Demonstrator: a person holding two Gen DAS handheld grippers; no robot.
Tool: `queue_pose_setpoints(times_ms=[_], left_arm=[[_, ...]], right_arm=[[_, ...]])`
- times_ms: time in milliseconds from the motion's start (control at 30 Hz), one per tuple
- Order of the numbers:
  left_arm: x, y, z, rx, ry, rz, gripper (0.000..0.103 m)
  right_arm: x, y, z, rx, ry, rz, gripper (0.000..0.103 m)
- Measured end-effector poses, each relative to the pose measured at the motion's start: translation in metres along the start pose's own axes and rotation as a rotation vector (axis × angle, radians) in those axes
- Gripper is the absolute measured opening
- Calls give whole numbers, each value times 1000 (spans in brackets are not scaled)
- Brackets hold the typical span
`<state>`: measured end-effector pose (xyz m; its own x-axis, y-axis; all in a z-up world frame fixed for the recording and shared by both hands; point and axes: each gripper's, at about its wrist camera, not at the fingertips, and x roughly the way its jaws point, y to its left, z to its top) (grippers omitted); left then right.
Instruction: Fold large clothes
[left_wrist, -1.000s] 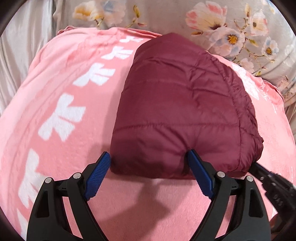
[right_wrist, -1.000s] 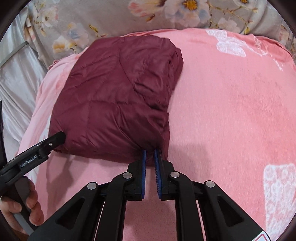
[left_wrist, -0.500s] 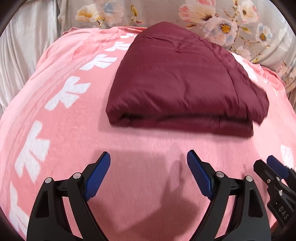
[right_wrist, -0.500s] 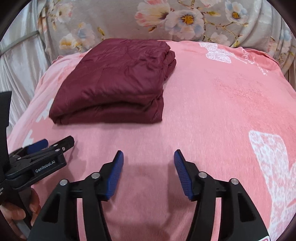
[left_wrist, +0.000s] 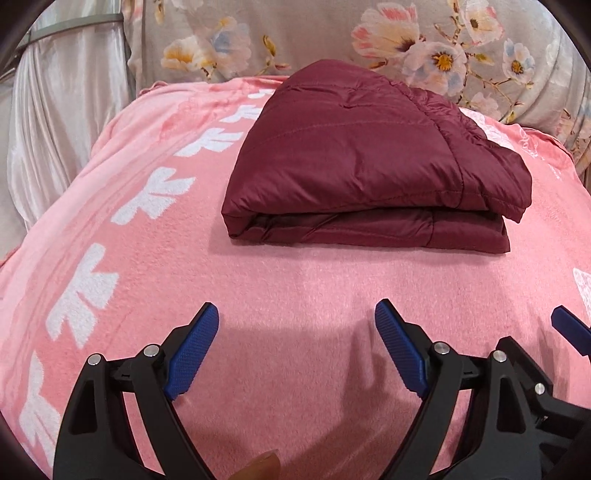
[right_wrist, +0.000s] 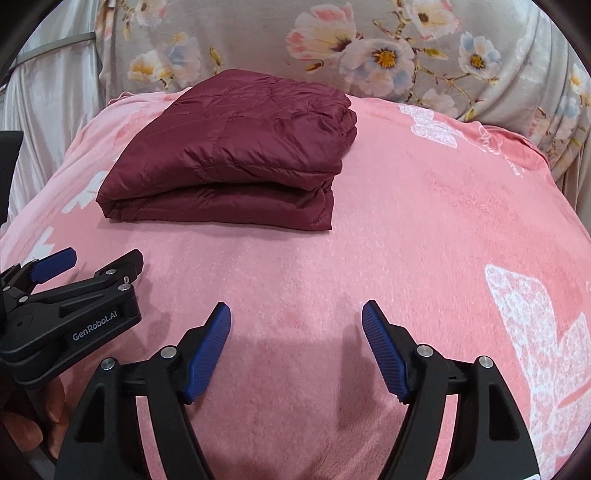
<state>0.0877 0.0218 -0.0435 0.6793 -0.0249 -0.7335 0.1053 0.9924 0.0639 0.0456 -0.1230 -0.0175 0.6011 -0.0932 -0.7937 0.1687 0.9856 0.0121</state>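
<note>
A dark red quilted jacket (left_wrist: 369, 166) lies folded in a thick flat stack on the pink blanket (left_wrist: 295, 280), well beyond both grippers. My left gripper (left_wrist: 295, 306) stands open over bare blanket, nothing between its blue pads. In the right wrist view the same jacket (right_wrist: 236, 155) sits at upper left. My right gripper (right_wrist: 295, 305) hovers short of it, its jaws opening and empty. The left gripper (right_wrist: 103, 258) shows at the left edge of that view, apart from the jacket.
The pink blanket (right_wrist: 424, 221) carries white leaf and flower prints. Grey floral bedding (right_wrist: 369, 44) rises behind it, and pale satin cloth (left_wrist: 66, 122) hangs at the left. A person's hand (right_wrist: 22, 424) holds the left gripper's handle.
Both grippers drew back from the jacket's near edge. The right gripper, shut on that edge before, let go and opened. The jacket now rests folded on the blanket.
</note>
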Motion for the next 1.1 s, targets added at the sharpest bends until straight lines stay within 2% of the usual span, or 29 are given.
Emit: queue_pose_setpoints(times_ms=[333, 1100], left_arm=[[-2, -4, -2, 15, -8, 25, 84], [-2, -4, -1, 20, -7, 31, 84]], right_arm=[[1, 4, -1, -1, 1, 1, 72], [0, 2, -1, 0, -5, -8, 72]])
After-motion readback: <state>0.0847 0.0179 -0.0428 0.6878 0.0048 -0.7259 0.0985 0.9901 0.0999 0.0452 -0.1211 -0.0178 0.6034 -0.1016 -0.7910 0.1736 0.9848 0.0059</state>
